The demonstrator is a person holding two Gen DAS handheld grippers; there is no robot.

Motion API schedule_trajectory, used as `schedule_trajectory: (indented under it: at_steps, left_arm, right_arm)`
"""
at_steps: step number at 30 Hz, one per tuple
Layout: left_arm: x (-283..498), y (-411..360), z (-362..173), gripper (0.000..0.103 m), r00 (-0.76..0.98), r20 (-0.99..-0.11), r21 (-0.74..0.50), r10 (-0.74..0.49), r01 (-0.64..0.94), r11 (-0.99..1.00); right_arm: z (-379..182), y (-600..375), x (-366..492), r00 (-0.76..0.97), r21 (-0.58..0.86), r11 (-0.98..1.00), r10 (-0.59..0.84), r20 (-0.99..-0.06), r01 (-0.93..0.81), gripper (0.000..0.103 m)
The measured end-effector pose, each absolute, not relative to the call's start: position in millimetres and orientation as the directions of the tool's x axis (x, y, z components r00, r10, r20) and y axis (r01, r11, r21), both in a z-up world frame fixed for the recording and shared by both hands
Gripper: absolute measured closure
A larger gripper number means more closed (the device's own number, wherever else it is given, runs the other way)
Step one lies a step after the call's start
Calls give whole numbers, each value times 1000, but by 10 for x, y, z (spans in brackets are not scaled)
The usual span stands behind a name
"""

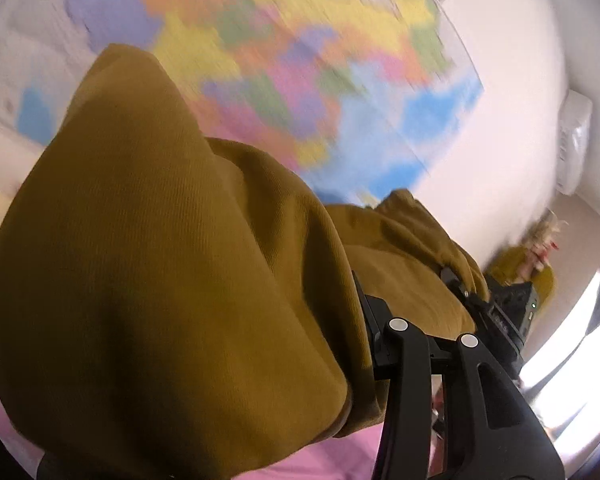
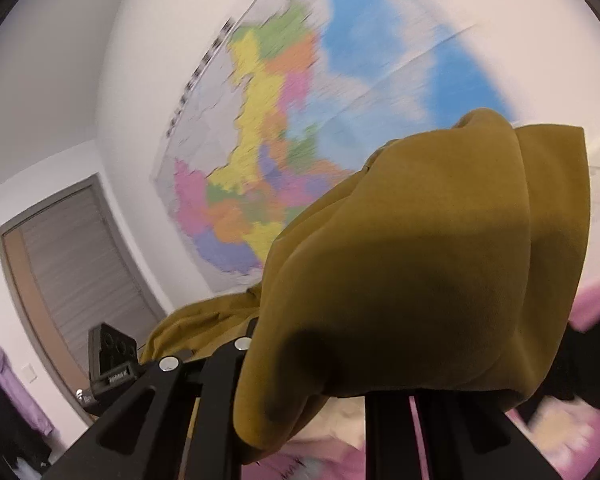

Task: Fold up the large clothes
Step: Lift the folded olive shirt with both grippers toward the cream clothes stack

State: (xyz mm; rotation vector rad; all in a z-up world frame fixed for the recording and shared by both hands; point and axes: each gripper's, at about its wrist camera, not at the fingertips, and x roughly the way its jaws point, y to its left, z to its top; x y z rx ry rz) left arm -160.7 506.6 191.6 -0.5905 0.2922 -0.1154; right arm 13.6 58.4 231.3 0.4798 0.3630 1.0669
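Where mustard garment [image 1: 172, 240] drapes, fingers [image 1: 456, 280] vanish

No legible text; wall map [image 2: 260, 152] lettering blurred.

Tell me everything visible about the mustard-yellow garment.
The mustard-yellow garment is a soft, finely ribbed fabric, bunched in thick folds. It drapes over the left hand-held gripper and over the right hand-held gripper, hiding their fingertips, and is lifted in front of the colourful wall map.
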Motion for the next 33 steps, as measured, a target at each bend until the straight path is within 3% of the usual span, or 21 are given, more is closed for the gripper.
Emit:
schedule_trajectory:
  at_steps: [6,9,12,15,18,22,24,26,31,33]
  left_arm:
    - [-1753,6044,2057,62,973,-226,-493,48,-157,856]
    - [-1771,6512,1917,63,955,-244,-449,166,-263,854]
    - [-1758,6954,1439,63,929,-289,-462,232,-347,816]
    - [-1703,7374,656,63,878,-424,-517,221,-435,737]
    - [-1746,7608,81,57,840,-506,-556,194,-490,671]
    - [-1803,7643,-114,47,848,-503,-604,168,-484,634]
    - [-1804,7575,-104,40,835,-518,-593,184,-505,627]
    - [-1851,7529,-76,32,815,-541,-558,207,-533,637]
    - [-2074,7420,-28,31,770,-586,-504,251,-589,631]
    - [-2188,7315,9,31,741,-605,-467,292,-627,624]
  right_arm:
    - [2241,1786,398,315,569,293,947,-63,-768,87]
    - [1987,2391,410,271,567,288,956,-116,-772,87]
    - [1541,2949,377,225,554,312,949,-222,-772,87]
    - [912,3356,358,131,578,349,914,-384,-738,85]
    - [480,3413,394,39,677,341,907,-419,-652,78]
    - [520,3325,347,-11,698,333,898,-439,-634,67]
    - [583,3241,312,-36,687,343,880,-473,-641,57]
    - [638,3097,200,-40,644,349,860,-508,-680,53]
    - [919,2727,-12,-3,507,357,815,-579,-785,53]
    - [1126,2641,-87,36,427,342,813,-581,-837,60]
